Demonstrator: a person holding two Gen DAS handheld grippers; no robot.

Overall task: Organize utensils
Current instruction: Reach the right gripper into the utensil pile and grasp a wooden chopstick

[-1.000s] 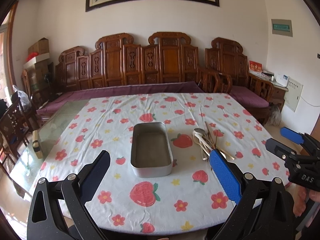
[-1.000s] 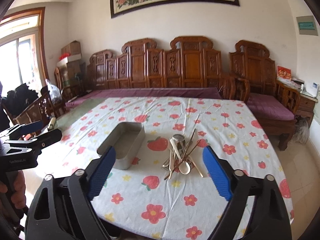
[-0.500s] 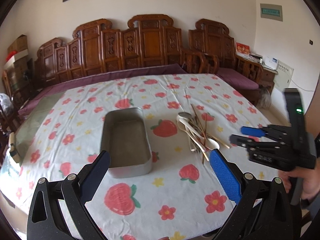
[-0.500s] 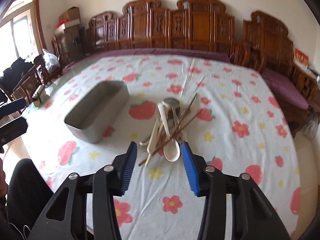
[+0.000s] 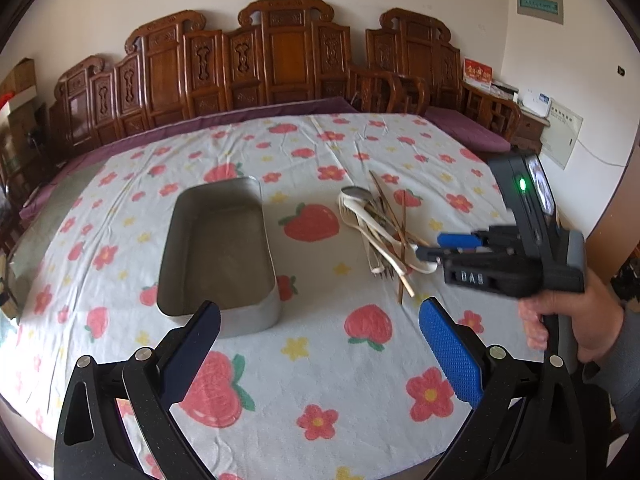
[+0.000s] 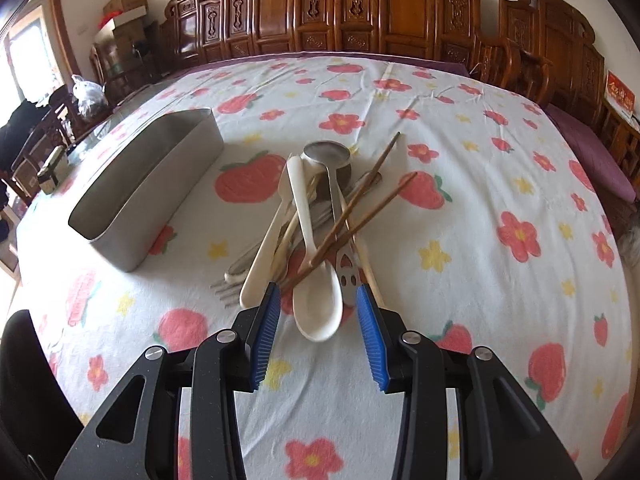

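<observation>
A pile of utensils (image 6: 316,216) lies on the flowered tablecloth: white spoons, a metal ladle, forks and brown chopsticks. It also shows in the left wrist view (image 5: 380,224). An empty metal tin (image 5: 218,248) stands left of the pile and shows in the right wrist view (image 6: 148,184) too. My right gripper (image 6: 316,300) is open, its blue pads either side of a white spoon's bowl (image 6: 318,304) at the pile's near end. It also shows from the side in the left wrist view (image 5: 430,246). My left gripper (image 5: 320,320) is open wide and empty, hovering at the tin's near end.
The table (image 5: 320,400) is covered by a strawberry and flower cloth. A carved wooden bench (image 5: 280,64) runs along its far side. Chairs and boxes (image 6: 120,4) stand at the left. The table's near edge is just below both grippers.
My right gripper has moved forward and down to the pile's near end, its jaws a little wider than before. My left gripper has come slightly closer to the tin.
</observation>
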